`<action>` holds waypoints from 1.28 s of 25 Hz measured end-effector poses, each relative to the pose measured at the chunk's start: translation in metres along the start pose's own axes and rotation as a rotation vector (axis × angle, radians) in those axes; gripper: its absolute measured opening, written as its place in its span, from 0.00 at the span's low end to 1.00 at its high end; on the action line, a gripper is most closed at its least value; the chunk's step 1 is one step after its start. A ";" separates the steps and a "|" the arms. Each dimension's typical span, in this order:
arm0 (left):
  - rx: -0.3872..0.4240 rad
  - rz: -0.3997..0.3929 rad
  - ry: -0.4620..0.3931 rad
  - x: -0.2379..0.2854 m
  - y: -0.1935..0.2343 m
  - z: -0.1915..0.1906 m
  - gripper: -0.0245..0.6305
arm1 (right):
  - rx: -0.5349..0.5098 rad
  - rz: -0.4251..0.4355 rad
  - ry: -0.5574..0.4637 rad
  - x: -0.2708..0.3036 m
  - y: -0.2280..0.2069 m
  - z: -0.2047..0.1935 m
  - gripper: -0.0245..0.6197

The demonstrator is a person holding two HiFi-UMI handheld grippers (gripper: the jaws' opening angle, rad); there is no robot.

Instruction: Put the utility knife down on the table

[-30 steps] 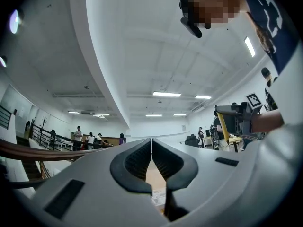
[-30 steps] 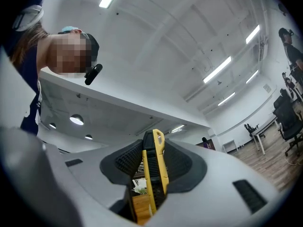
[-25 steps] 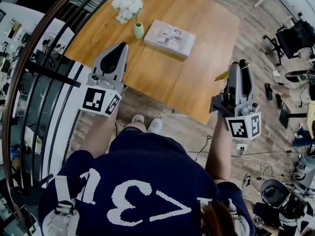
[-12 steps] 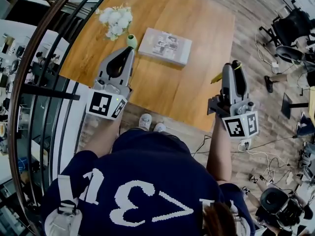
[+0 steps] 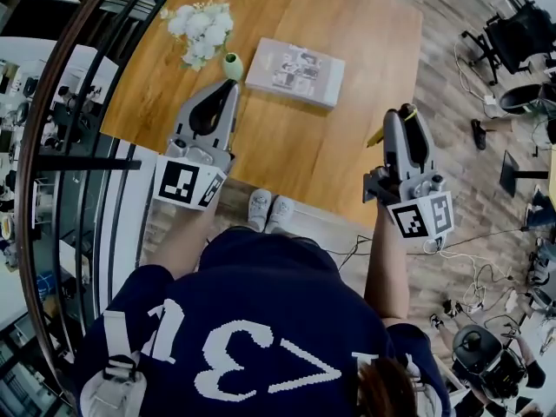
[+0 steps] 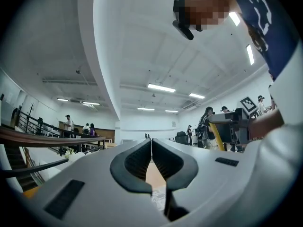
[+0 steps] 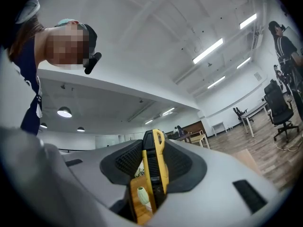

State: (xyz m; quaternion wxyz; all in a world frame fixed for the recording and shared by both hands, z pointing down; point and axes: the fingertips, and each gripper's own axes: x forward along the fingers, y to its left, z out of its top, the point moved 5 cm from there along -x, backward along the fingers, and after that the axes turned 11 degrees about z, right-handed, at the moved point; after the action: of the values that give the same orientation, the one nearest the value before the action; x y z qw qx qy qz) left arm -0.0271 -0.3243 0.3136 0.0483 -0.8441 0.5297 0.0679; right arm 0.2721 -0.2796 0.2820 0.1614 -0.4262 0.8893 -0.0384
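**Knife (image 5: 375,137) held over the table's (image 5: 347,24) edge**

Head view: the right gripper (image 5: 402,113) hung above the table's right edge with the yellow knife poking out sideways. Left gripper view: the left gripper (image 6: 151,148) was closed and empty. Right gripper view: the jaws were clamped on the knife.

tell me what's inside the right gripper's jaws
A yellow and black utility knife, clamped between the jaws of the right gripper. Its near end is covered by the gripper body, so whether the blade is out cannot be seen.
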 end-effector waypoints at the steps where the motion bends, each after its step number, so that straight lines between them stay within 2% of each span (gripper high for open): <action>1: -0.001 -0.001 0.017 0.000 -0.001 -0.005 0.07 | 0.011 -0.003 0.013 0.001 -0.003 -0.007 0.29; 6: -0.028 -0.030 0.073 0.000 -0.009 -0.029 0.07 | 0.077 -0.028 0.133 0.000 -0.021 -0.061 0.29; 14: -0.045 -0.061 0.148 0.000 -0.017 -0.074 0.07 | 0.195 -0.102 0.347 -0.018 -0.054 -0.179 0.28; 18: -0.048 -0.073 0.170 0.000 -0.017 -0.089 0.07 | 0.170 -0.087 0.462 -0.021 -0.064 -0.229 0.28; 22: -0.046 -0.076 0.185 -0.002 -0.016 -0.094 0.07 | 0.131 -0.061 0.539 -0.004 -0.068 -0.246 0.27; 25: -0.050 -0.067 0.190 -0.002 -0.015 -0.096 0.07 | 0.110 -0.039 0.668 0.009 -0.070 -0.265 0.27; 29: -0.041 -0.062 0.194 -0.005 -0.015 -0.096 0.07 | 0.148 -0.028 0.847 0.012 -0.074 -0.305 0.27; 32: -0.036 -0.056 0.203 -0.008 -0.014 -0.098 0.07 | 0.082 -0.030 0.980 0.006 -0.072 -0.327 0.28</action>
State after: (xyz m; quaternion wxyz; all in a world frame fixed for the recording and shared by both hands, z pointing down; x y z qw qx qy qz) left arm -0.0113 -0.3263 0.4116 -0.0188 -0.8619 0.5066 -0.0100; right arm 0.2180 -0.3524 0.6040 -0.2599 -0.3639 0.8522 -0.2717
